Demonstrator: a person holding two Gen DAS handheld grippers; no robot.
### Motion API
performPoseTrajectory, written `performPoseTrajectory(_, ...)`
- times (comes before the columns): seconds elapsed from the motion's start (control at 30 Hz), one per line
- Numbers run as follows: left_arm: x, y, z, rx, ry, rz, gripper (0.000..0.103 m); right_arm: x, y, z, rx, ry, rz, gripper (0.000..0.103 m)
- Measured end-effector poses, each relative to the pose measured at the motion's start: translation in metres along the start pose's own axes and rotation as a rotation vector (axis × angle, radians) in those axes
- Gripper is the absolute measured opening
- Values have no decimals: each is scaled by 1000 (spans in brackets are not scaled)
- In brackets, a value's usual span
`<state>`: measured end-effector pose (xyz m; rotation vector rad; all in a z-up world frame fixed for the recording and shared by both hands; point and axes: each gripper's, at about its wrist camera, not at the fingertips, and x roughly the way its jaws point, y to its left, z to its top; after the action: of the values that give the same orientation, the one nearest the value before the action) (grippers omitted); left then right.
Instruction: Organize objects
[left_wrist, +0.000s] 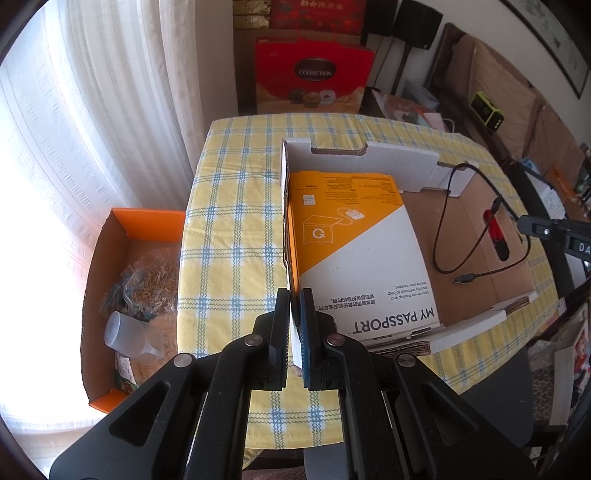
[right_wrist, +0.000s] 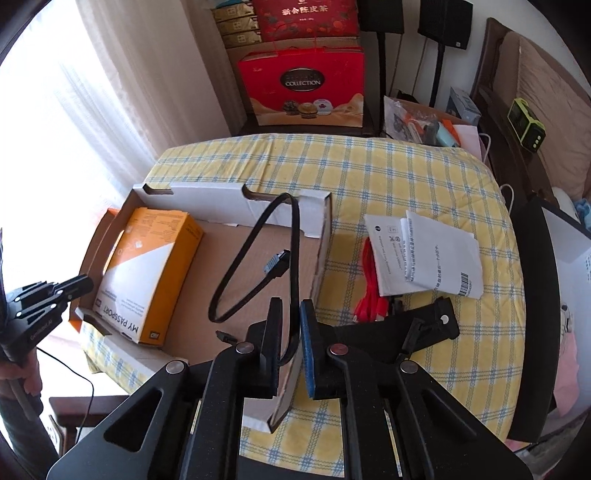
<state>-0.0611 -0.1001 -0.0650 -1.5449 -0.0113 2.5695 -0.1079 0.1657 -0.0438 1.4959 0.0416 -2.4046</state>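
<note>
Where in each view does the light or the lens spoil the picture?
Left wrist view: the curtained window is blown out white and washes over the orange box; the table's edges bow from the fisheye lens. Right wrist view: the same window glares at left, the corners go black, and the cable stays sharp.
</note>
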Motion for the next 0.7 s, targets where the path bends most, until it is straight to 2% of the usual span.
performPoseTrajectory(0.23,-1,1,0,-7,1,-12,5,23,25,-3,-26,68,23,9)
performPoseTrajectory(0.33,-1,2,0,-11,2,-18,5,16,21,-5,-11,47,41,12)
performPoseTrajectory(0.43,0,2,0,-5,1,-15,5,-3,7,-4,10,10,30,12)
performPoseTrajectory(0.5,0,3,0,-9,0,-20,5,-15,-9,-4,28,-7,10,18)
performPoseTrajectory(0.57,0,5,-1,-21,-2,-32,5,-23,-25,-4,46,-17,-20,33)
performPoseTrajectory(0.7,2,9,-2,-41,-5,-49,5,-28,-64,-11,115,-7,-67,35)
